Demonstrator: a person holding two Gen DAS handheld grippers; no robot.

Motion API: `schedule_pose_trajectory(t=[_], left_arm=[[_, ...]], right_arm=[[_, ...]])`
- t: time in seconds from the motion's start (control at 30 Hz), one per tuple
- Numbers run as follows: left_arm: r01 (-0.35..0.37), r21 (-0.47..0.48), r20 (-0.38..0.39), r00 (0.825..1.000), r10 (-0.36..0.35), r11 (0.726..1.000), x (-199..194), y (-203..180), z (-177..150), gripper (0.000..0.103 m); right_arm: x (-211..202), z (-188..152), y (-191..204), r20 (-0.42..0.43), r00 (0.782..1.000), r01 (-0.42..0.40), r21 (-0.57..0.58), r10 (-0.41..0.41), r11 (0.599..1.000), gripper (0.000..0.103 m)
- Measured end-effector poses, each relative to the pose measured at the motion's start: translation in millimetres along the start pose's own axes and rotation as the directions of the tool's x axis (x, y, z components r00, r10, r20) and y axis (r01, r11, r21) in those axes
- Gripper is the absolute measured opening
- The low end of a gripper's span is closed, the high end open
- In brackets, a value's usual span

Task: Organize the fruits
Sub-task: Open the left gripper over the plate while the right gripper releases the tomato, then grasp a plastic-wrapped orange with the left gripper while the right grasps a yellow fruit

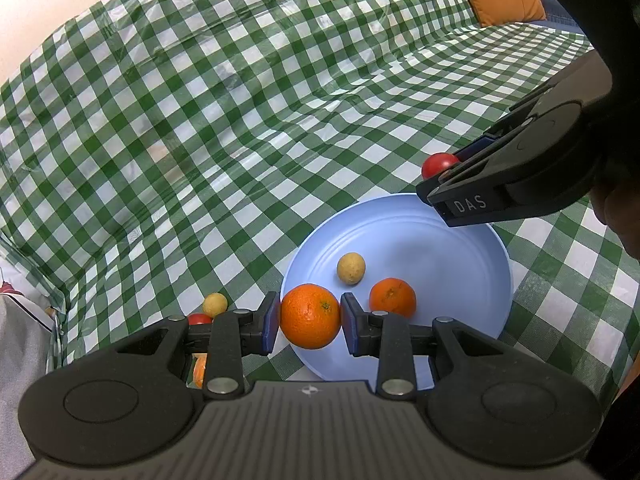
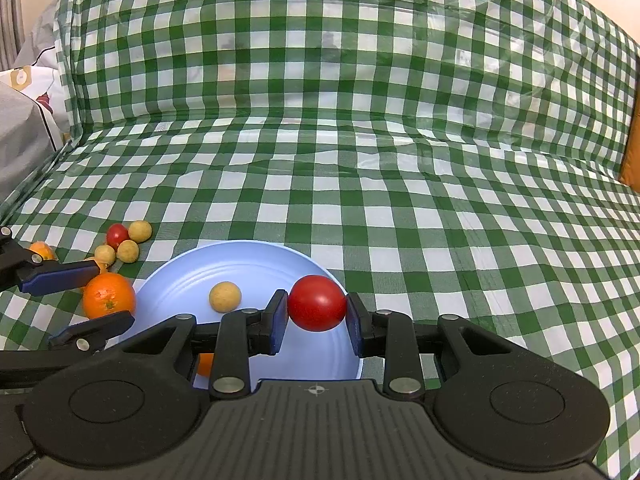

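Gripping an orange (image 1: 310,316), the left tongs (image 1: 310,322) hover at the plate (image 1: 460,248) rim; the right tongs (image 2: 317,312) clench a tomato (image 2: 317,303) above it, ready to drop.

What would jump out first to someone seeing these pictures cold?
Probably the two fruits pinched in mid-air: a big orange clamped in the left gripper over the near rim of a pale blue plate, and a red tomato-like fruit clamped in the right gripper above it. Then the loud green-and-white checked cloth covering everything.
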State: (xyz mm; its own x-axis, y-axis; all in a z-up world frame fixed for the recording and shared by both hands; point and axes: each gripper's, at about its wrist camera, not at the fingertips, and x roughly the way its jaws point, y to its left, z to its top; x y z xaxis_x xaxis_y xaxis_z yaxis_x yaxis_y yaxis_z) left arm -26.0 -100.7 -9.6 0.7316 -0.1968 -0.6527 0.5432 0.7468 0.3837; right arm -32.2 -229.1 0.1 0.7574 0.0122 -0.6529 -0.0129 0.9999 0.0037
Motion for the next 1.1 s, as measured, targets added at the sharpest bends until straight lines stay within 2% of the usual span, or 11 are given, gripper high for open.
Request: schedule_pose_trajectory(t=[0.17,0.23,0.47,0.6,0.67,0.73,0.8,0.87,0.97,1.03,1.1], left_arm=[[0.013,-0.006,-0.005,1.0,-0.013,1.0,-1,-1,2,0.038],[0.015,0.001,0.004,1.0,-0.015,1.0,-2,-4,3,0.038],[-0.01,-0.013,0.016,1.0,0.011,1.0,-6,4,3,0.038],[-0.03,-0.043,0.011,0.999,0.03,0.999,-12,21,-2,0.022],[-0.024,-0.064,0.0,1.0,0.024,0.998,-16,35,-6,0.019],[-0.028,-0.063,-0.024,0.999,0.027,0.998,-18,52,-9,0.018],[-0.068,-0.037,-0.024,0.997,0.067,0.997,-22,71,-13,0.018],[-0.112,-0.039,-0.029,0.993,0.111,0.993,-25,94,-19,0.018],[-0.191,-0.128,-0.073,0.98,0.183,0.973,-21,131,-37,0.018],[-0.23,-0.198,-0.16,0.967,0.2,0.953,-10,153,-54,0.018],[-0.264,-0.287,-0.196,0.957,0.214,0.921,-6,174,-64,0.018]], right_arm=[[1,0,-1,-0.014,1.0,-0.024,0.005,0.024,1.0,0.035],[0,0,1,-0.006,1.0,-0.018,0.001,0.018,1.0,0.05],[-5,5,-2,0.026,1.0,-0.012,0.062,0.011,0.998,0.05],[-7,7,0,0.045,0.999,-0.012,0.096,0.007,0.995,0.05],[-9,8,1,0.057,0.998,-0.017,0.115,0.01,0.993,0.049],[-10,10,4,0.071,0.997,-0.03,0.135,0.021,0.99,0.036],[-10,12,7,0.087,0.996,-0.049,0.152,0.036,0.987,0.026],[-9,14,14,0.1,0.993,-0.074,0.162,0.058,0.984,0.022],[-7,17,28,0.109,0.989,-0.113,0.15,0.097,0.982,0.021],[-2,19,39,0.105,0.987,-0.133,0.137,0.12,0.982,0.021],[5,22,49,0.095,0.984,-0.161,0.129,0.149,0.978,0.021]])
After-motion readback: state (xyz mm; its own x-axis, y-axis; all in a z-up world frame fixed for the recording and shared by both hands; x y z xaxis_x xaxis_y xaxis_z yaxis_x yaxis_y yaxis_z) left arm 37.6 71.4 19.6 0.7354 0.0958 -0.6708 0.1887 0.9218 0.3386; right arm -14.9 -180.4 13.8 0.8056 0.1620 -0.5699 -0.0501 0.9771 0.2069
